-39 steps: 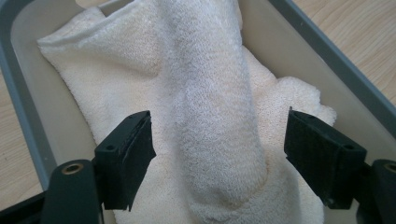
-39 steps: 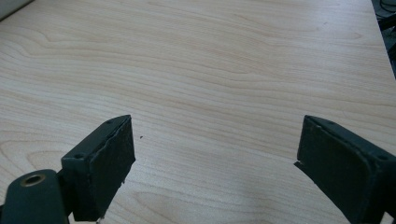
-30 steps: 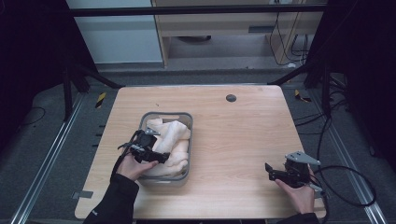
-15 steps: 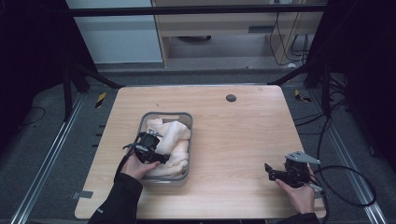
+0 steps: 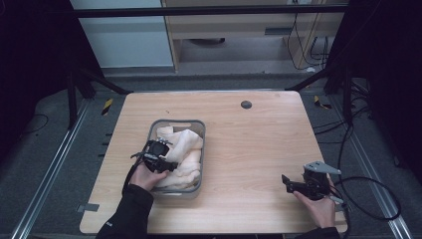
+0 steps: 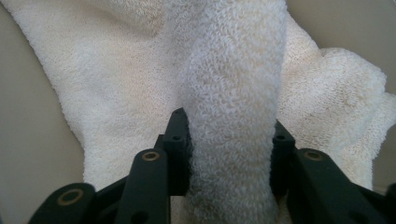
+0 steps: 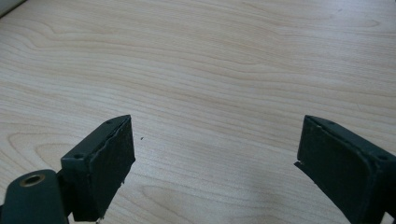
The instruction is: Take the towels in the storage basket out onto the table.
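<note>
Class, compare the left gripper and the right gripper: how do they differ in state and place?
The left gripper is shut on a fold of towel, its jaws having just closed; the right gripper stands wide open with nothing between its jaws. The left gripper sits in the grey bin; the right gripper is over bare table. Both are black, two-jawed and hand-held.

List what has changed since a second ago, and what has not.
The left tongs have just been closing and now pinch a fold of the white towel in the grey bin; the hand barely shifted. The right tongs stay open over the bare table, unmoved; bin and towel lie as before.
</note>
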Motion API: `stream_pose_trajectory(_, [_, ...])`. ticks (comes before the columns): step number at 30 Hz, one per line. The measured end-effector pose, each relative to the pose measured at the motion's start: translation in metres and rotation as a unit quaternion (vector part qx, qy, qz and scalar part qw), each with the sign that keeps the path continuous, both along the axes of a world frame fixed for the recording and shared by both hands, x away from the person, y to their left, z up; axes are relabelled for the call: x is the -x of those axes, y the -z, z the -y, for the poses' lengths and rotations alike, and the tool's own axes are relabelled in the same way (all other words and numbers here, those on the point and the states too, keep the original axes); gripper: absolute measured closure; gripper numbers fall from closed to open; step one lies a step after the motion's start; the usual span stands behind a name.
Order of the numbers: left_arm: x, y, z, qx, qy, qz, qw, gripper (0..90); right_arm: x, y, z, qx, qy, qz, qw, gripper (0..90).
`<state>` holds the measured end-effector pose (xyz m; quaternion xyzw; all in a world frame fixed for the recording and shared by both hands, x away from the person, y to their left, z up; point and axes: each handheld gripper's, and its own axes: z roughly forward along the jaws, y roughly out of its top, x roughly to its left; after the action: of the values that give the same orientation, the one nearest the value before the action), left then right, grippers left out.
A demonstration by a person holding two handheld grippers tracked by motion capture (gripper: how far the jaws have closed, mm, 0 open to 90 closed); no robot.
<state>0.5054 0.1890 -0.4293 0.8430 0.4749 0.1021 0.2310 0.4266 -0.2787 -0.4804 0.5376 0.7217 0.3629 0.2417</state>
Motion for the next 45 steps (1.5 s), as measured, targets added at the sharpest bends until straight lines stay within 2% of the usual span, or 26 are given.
stream_pose_trajectory(5, [0.002,-0.005,0.0,0.004,-0.002,0.007,1.0,66.3,0.0,0.0,0.0,-0.001,-0.001,-0.002,1.0,11.8])
stream_pose_trajectory(10, [0.004,-0.017,-0.003,0.008,-0.001,0.022,0.9997,67.2,0.0,0.0,0.0,-0.002,-0.001,-0.004,1.0,11.8])
stream_pose_trajectory(18, [0.011,-0.056,-0.013,0.037,-0.005,0.062,0.9974,67.4,0.0,0.0,0.0,-0.003,-0.002,-0.005,1.0,11.8])
stream_pose_trajectory(26, [0.014,-0.089,-0.016,0.044,-0.003,0.094,0.9945,67.4,0.0,-0.001,0.001,-0.002,-0.001,0.0,1.0,11.8])
stream_pose_trajectory(33, [0.016,-0.104,-0.015,0.048,0.004,0.109,0.9929,67.4,0.0,-0.001,0.001,-0.002,0.0,0.002,1.0,11.8])
stream_pose_trajectory(45, [0.022,-0.13,-0.003,0.05,0.021,0.127,0.9905,67.3,0.0,-0.002,0.002,-0.003,0.001,0.005,1.0,11.8])
